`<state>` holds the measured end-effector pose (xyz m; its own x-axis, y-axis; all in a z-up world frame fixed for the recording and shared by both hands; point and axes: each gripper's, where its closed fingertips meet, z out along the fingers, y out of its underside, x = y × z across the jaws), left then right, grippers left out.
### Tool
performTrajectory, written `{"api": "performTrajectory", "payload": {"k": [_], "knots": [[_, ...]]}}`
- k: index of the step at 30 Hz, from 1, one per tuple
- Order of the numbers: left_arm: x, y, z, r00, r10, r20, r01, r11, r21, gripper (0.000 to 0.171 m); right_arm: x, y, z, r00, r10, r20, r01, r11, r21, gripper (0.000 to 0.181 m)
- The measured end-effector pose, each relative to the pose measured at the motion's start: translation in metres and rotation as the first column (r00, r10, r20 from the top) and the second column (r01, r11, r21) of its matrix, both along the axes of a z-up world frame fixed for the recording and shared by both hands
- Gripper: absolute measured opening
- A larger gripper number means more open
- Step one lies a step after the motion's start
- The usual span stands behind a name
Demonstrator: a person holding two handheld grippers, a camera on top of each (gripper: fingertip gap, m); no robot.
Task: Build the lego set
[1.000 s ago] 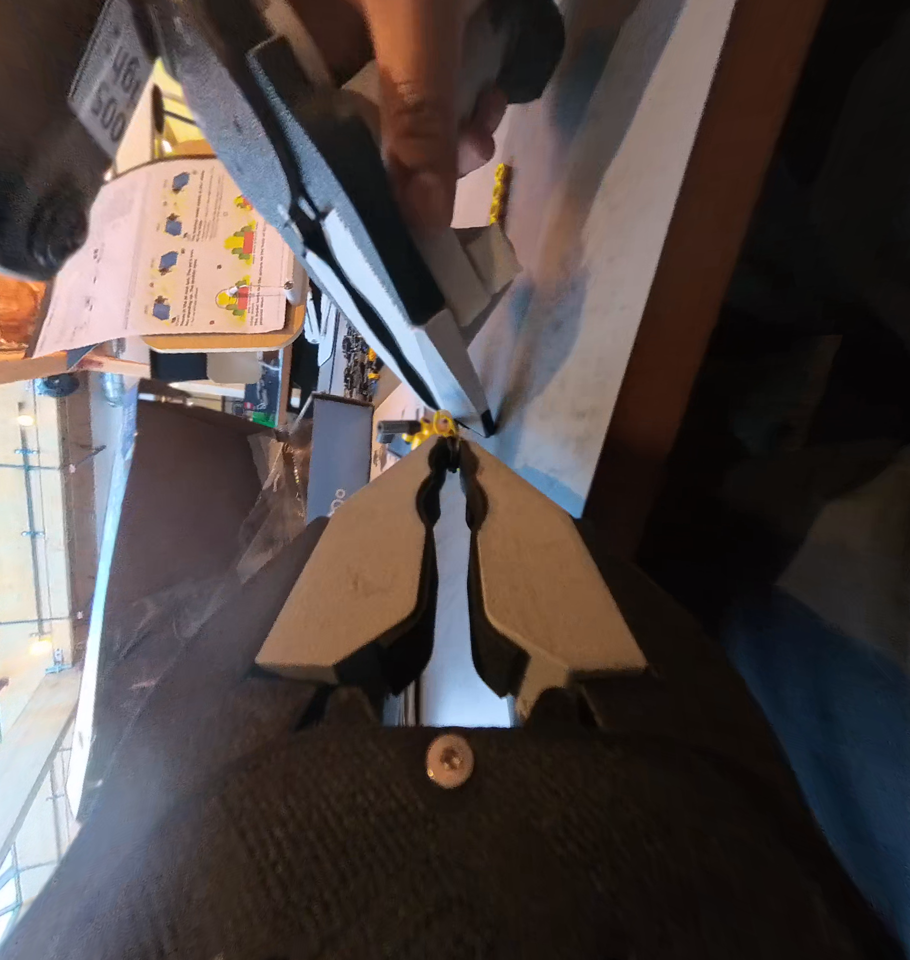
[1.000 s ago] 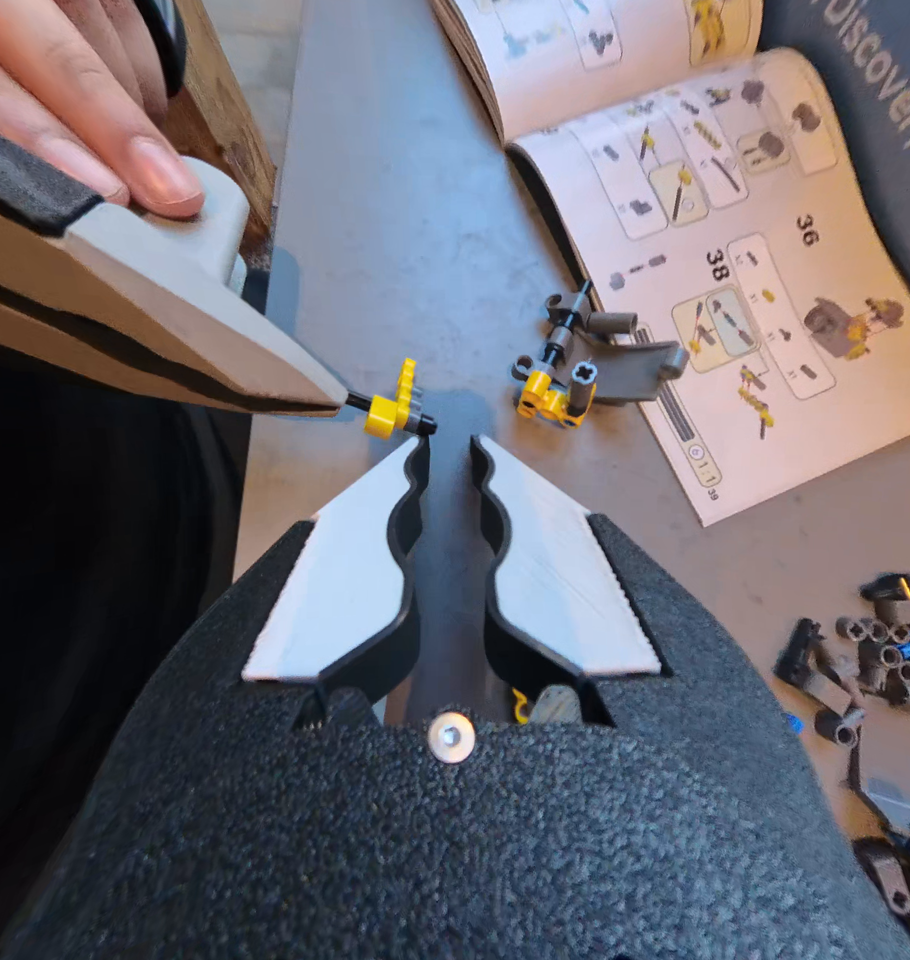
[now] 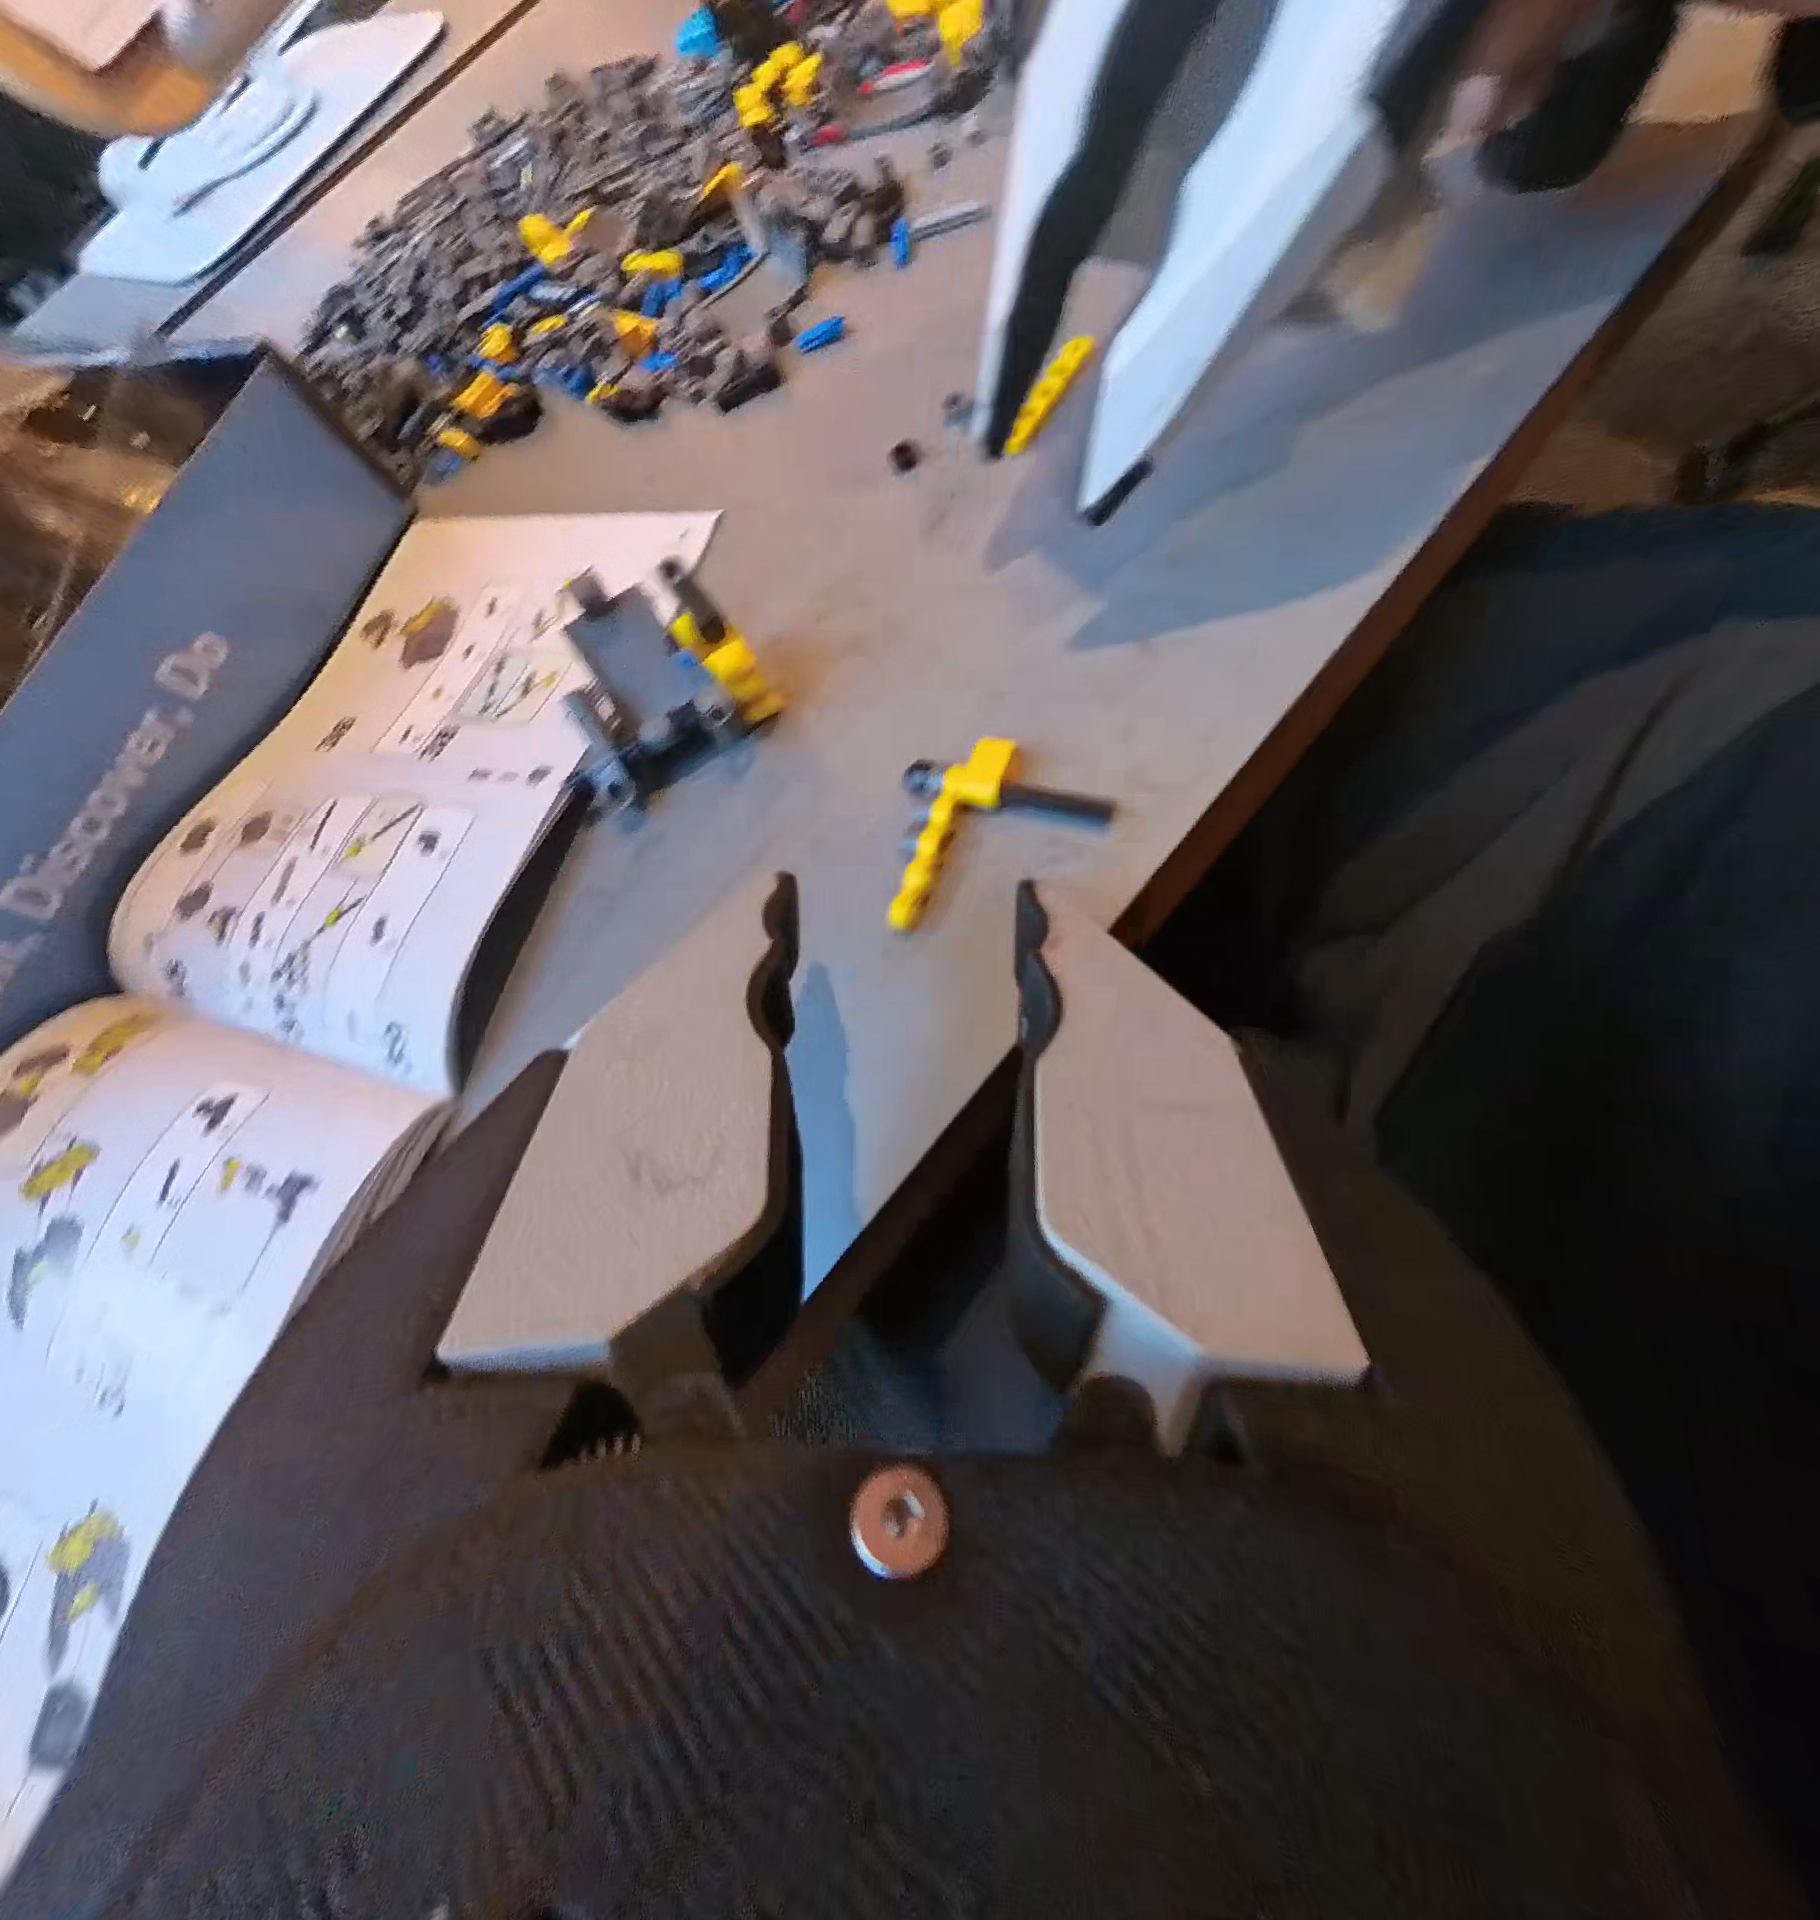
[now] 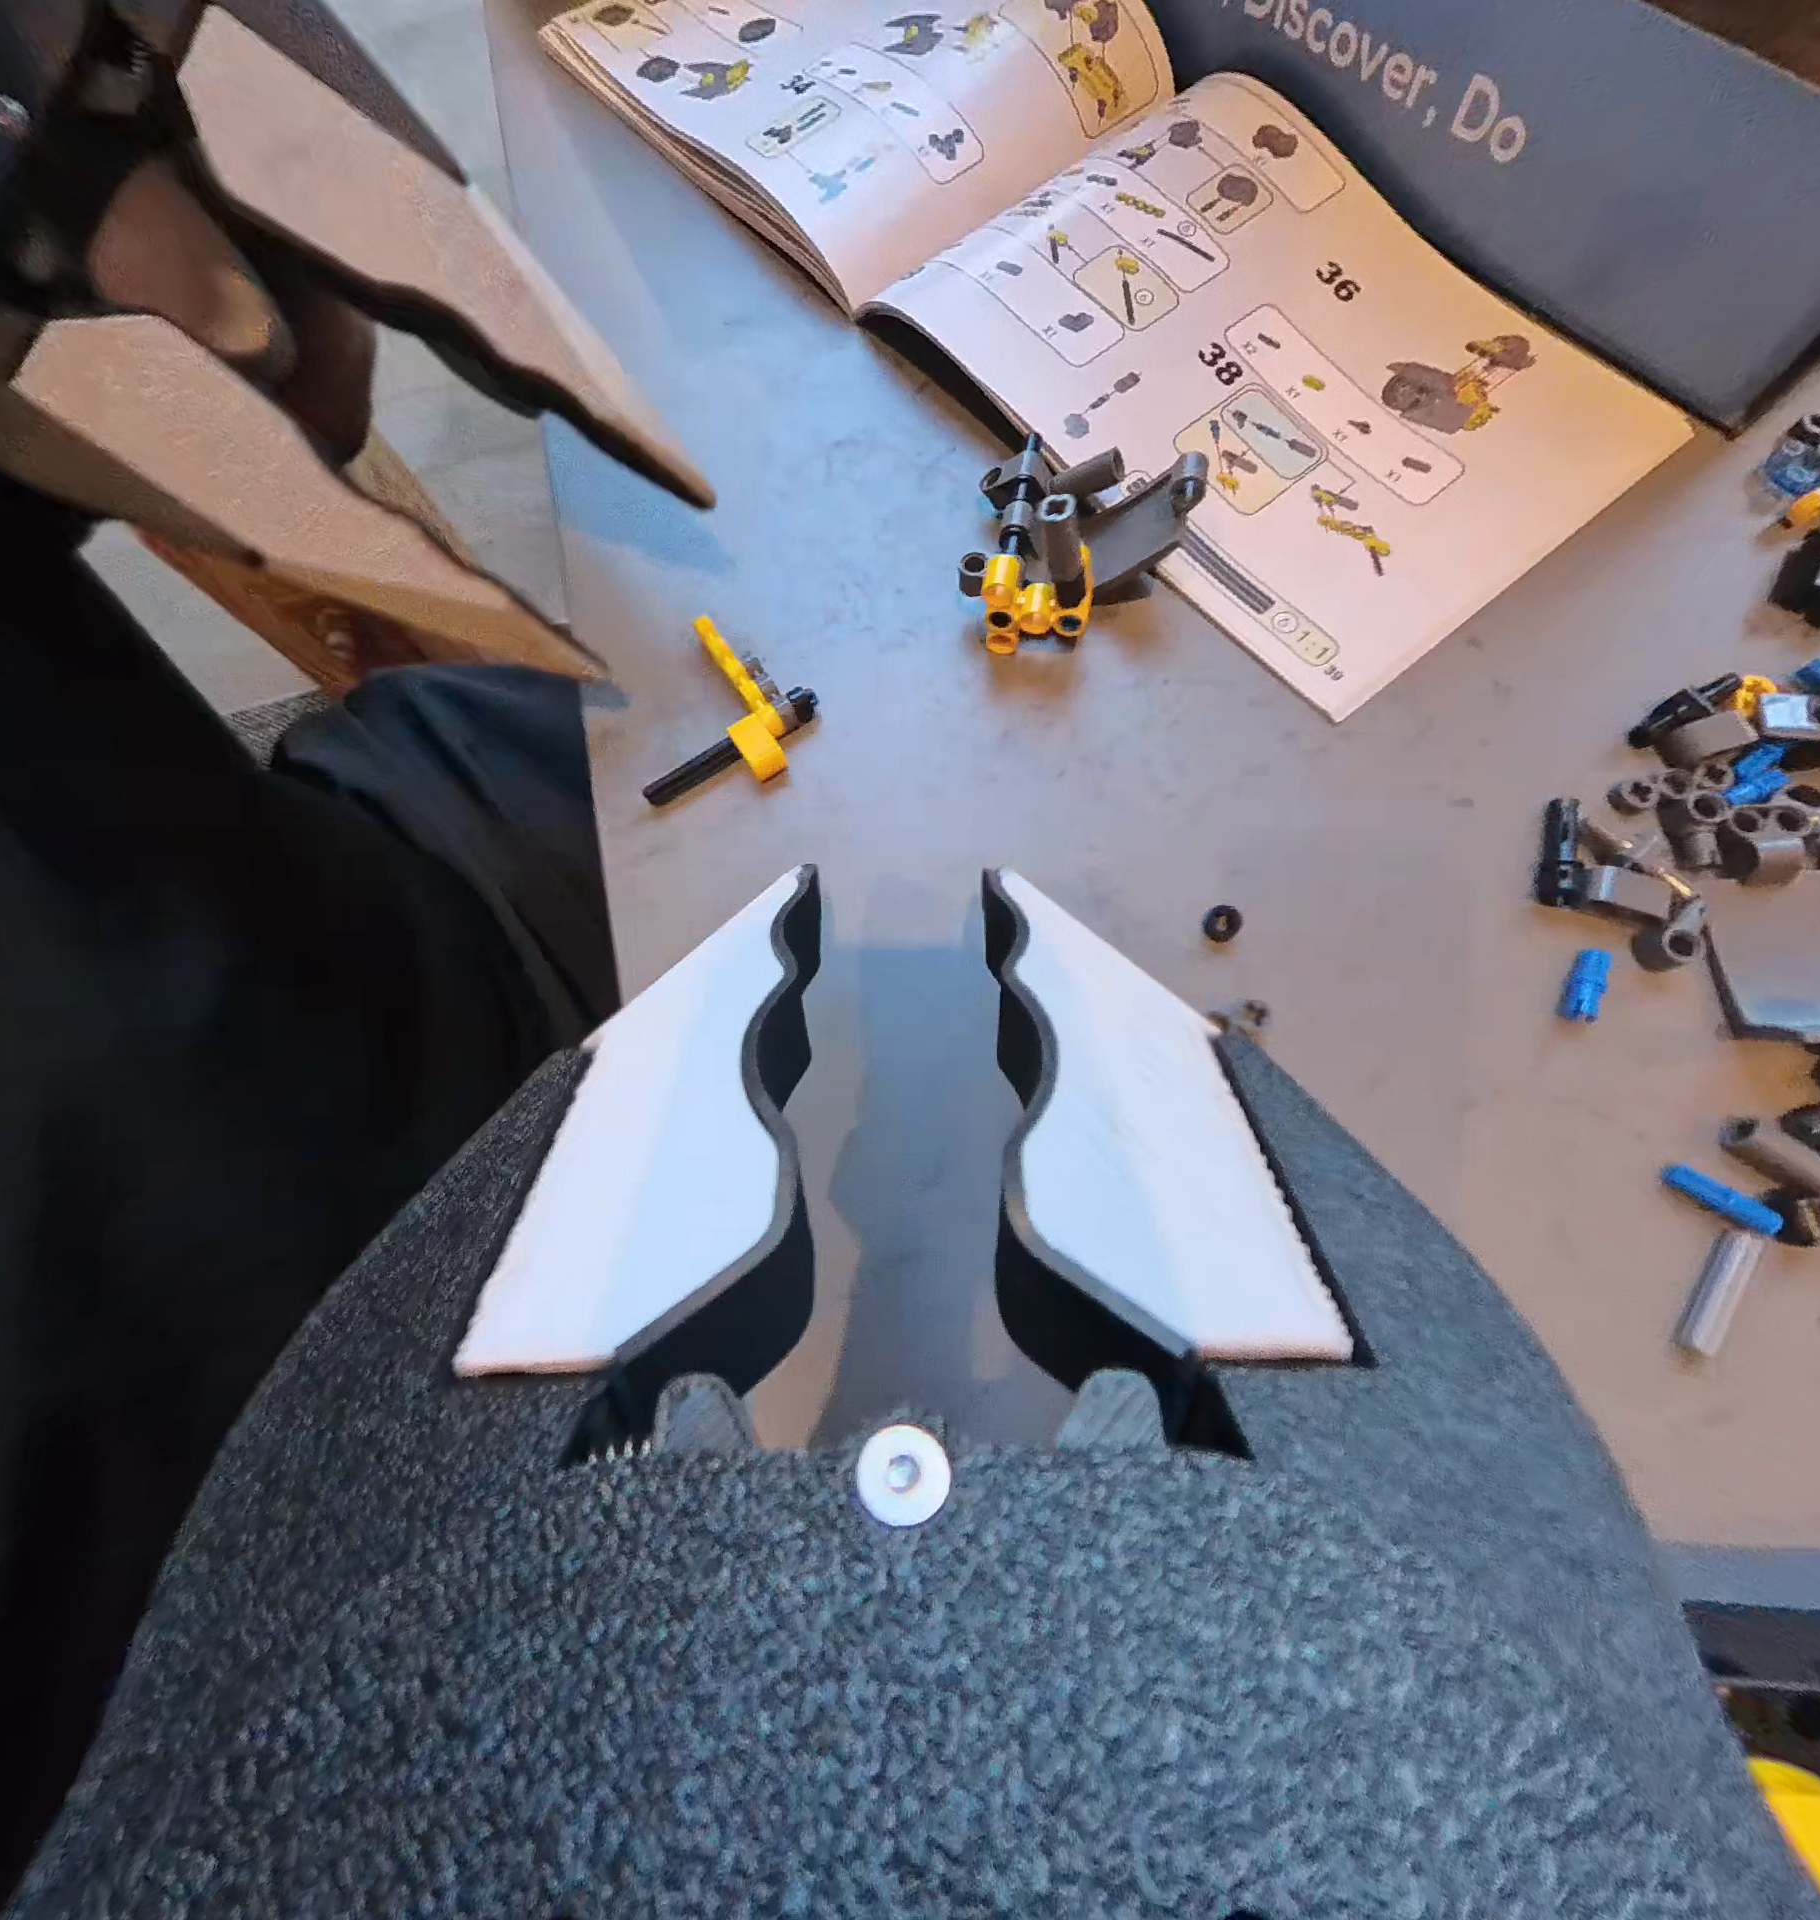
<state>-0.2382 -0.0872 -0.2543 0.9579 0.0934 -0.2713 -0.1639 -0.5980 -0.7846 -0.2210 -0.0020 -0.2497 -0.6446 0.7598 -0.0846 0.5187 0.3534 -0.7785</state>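
A small piece, a yellow beam on a black axle point(image 3: 973, 810), lies on the grey table point(image 3: 885, 623) near its front edge. My left gripper point(image 3: 904, 899) is open and empty, just short of it. In the right wrist view the same piece point(image 4: 745, 717) lies ahead and to the left of my right gripper point(image 4: 898, 878), which is open and empty above the table point(image 4: 989, 779). The left gripper point(image 4: 651, 582) shows at upper left, open. A grey and yellow assembly point(image 4: 1051, 551) point(image 3: 667, 675) rests against the open instruction booklet point(image 4: 1249, 312) point(image 3: 366, 779).
A pile of loose grey, black, blue and yellow parts point(image 4: 1737, 810) point(image 3: 594, 260) lies at the right. A black ring point(image 4: 1222, 922) and a blue pin point(image 4: 1583, 982) lie apart from it. A dark box point(image 4: 1612, 156) stands behind the booklet. A loose yellow beam point(image 3: 1051, 395) lies by the right gripper point(image 3: 1093, 312). Left tips to right tips: about 10 cm. My left tips are about 20 cm from the blue pin point(image 4: 1583, 982), my right tips only 12 cm. It is also in sight in the left wrist view point(image 3: 823, 326).
My left gripper was shut on the black axle and held the piece in the air; now it is open and the piece lies on the table. The right gripper has opened wider and drawn back.
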Motion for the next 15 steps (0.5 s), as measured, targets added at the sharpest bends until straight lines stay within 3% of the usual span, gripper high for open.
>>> {"api": "performTrajectory", "payload": {"k": [6,15], "knots": [[-0.022,-0.015,-0.002,0.996,0.062,0.057,-0.064,0.998,0.021,0.037,0.007,-0.015,0.005,1.000,-0.026,-0.001,0.026,0.998,-0.062,0.031],[-0.021,-0.011,-0.009,0.997,0.030,0.072,-0.031,0.999,0.012,0.033,0.009,-0.023,-0.010,1.000,-0.022,0.011,0.022,1.000,-0.005,0.033]]}}
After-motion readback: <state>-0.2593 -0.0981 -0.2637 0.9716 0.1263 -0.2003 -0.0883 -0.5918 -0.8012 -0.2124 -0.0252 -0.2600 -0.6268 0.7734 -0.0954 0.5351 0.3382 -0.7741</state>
